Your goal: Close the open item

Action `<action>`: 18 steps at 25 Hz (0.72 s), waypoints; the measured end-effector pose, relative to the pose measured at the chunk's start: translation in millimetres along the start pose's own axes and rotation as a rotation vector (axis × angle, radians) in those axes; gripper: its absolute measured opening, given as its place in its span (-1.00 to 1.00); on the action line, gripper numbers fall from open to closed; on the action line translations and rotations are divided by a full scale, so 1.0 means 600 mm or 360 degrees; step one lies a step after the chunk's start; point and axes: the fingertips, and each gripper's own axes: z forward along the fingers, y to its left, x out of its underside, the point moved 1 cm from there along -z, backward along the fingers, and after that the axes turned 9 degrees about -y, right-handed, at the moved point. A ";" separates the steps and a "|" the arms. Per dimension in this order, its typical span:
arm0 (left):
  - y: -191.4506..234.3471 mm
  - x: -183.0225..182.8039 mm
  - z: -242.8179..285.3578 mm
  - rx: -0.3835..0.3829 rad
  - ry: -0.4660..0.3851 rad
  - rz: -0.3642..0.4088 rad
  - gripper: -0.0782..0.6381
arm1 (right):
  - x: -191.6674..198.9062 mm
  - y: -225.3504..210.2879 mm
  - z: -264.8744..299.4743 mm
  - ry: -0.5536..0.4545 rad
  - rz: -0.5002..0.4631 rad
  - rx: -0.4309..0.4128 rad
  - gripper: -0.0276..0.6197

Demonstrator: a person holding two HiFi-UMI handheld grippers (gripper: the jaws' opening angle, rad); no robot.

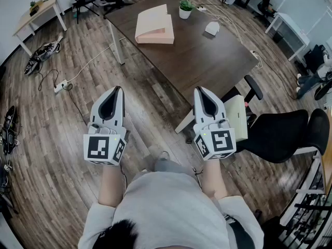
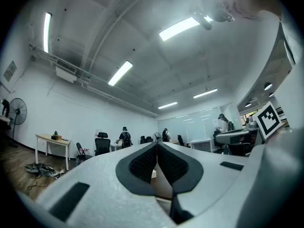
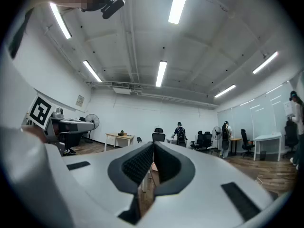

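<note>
A pale pink box (image 1: 154,25) lies on the far left part of the dark brown table (image 1: 207,61), its lid raised at an angle. Both grippers hang over the wooden floor, well short of the table and apart from the box. My left gripper (image 1: 119,88) is shut with nothing in it; in its own view the dark pads (image 2: 142,163) meet at the tip (image 2: 156,144). My right gripper (image 1: 199,90) is also shut and empty, near the table's front corner, and its pads (image 3: 137,164) meet at the tip (image 3: 153,144).
A small potted plant (image 1: 185,8) and a white object (image 1: 212,28) with a cable sit on the table behind the box. A black office chair (image 1: 282,134) stands to the right. Cables and a power strip (image 1: 61,85) lie on the floor at left, near a light wooden desk (image 1: 39,12).
</note>
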 end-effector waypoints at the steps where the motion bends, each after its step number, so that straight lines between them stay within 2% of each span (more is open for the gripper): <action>1: 0.001 0.000 0.000 -0.0003 -0.0002 0.0003 -0.76 | 0.001 0.001 0.000 0.0001 0.0001 0.0000 -0.87; 12: -0.002 0.010 0.027 -0.0008 -0.0002 0.0008 -0.76 | 0.010 -0.017 0.019 0.0001 0.0006 -0.0022 -0.87; 18: -0.007 0.025 0.070 -0.0018 0.0005 0.0032 -0.76 | 0.026 -0.050 0.053 -0.0012 0.0067 -0.0049 -0.87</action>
